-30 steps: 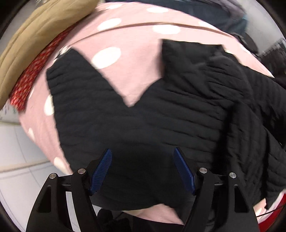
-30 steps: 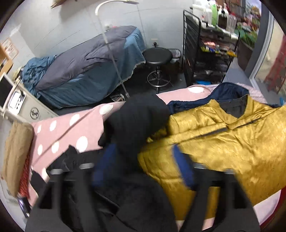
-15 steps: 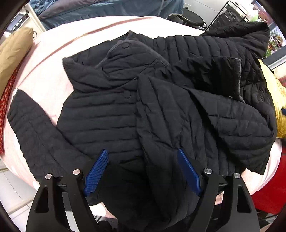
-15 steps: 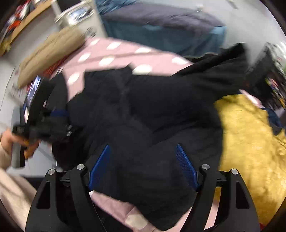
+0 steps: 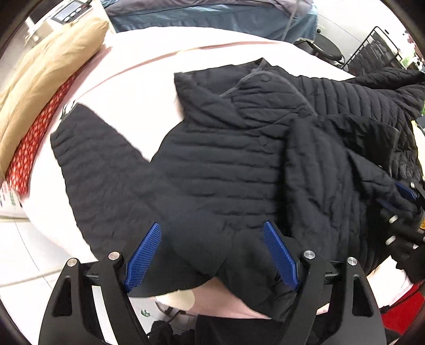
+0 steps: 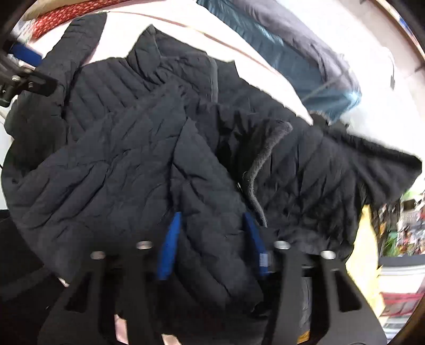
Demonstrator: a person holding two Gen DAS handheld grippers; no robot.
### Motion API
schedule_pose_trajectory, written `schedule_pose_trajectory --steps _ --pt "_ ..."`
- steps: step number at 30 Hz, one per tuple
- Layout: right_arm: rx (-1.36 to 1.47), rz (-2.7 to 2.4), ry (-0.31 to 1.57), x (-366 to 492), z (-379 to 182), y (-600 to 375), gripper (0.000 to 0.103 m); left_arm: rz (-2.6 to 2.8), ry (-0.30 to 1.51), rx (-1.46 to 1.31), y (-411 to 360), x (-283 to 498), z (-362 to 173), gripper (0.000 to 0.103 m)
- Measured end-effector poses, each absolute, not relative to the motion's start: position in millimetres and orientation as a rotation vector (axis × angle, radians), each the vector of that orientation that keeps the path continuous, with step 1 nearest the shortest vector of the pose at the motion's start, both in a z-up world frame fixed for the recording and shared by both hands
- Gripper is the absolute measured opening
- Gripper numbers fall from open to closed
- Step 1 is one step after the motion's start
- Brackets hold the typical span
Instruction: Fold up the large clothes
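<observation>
A black quilted jacket (image 5: 220, 164) lies spread on a pale pink bed (image 5: 148, 61), one sleeve out to the left, the right side rumpled and folded over. My left gripper (image 5: 212, 238) is open, its blue pads hovering over the jacket's near hem. In the right wrist view the same jacket (image 6: 127, 138) fills the frame. My right gripper (image 6: 212, 228) has its blue pads partly closed around a fold of the jacket's front panel; it also shows in the left wrist view (image 5: 403, 201).
A tan pillow (image 5: 45, 71) and a red patterned cloth (image 5: 34, 140) lie at the bed's left edge. A yellow garment (image 6: 364, 238) lies to the right. A blue-grey covered bed (image 5: 212, 16) and a black stool (image 5: 326, 47) stand behind.
The left gripper has shifted left along the jacket's hem, bringing the left sleeve into view. The right gripper has moved in low and narrowed its jaws around a fold of the jacket.
</observation>
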State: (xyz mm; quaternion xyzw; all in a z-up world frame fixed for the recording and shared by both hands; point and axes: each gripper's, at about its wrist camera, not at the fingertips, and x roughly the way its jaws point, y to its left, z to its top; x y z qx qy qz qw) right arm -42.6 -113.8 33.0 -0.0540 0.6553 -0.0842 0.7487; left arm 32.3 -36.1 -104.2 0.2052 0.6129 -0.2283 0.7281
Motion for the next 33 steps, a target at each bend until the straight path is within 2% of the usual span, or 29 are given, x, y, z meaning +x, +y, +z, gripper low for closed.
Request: schedule_pose_trajectory --steps 3,7,16,18,20,21,22,24,27,33 --pt "0.027 -0.199 1.436 -67 51 -135 0.018 -0.492 1.356 0.474 -30 24 -109 0.077" --pt "0.279 -0.199 1.454 -124 77 -165 0.012 -0.495 1.357 0.488 -23 20 -115 0.078" --pt "0.49 -0.165 1.831 -262 42 -162 0.013 -0.429 1.388 0.475 -8 46 -127 0.078" --pt "0.47 -0.231 1.843 -269 46 -162 0.013 -0.4 1.415 0.436 3 54 -130 0.078" --pt "0.496 -0.264 1.75 -265 66 -167 0.017 -0.373 1.444 0.401 11 59 -133 0.078" --pt "0.52 -0.265 1.691 -260 80 -172 0.025 -0.358 1.46 0.374 15 63 -134 0.078" --pt "0.536 -0.267 1.608 -251 98 -180 0.043 -0.348 1.474 0.359 16 65 -135 0.078" --pt "0.531 -0.277 1.468 -235 127 -191 0.068 -0.333 1.504 0.337 15 68 -137 0.078" --pt "0.521 -0.304 1.296 -207 155 -211 0.071 -0.331 1.576 0.285 9 70 -138 0.077" --pt "0.518 -0.38 1.248 -157 138 -241 0.071 -0.31 1.742 0.135 3 68 -146 0.076"
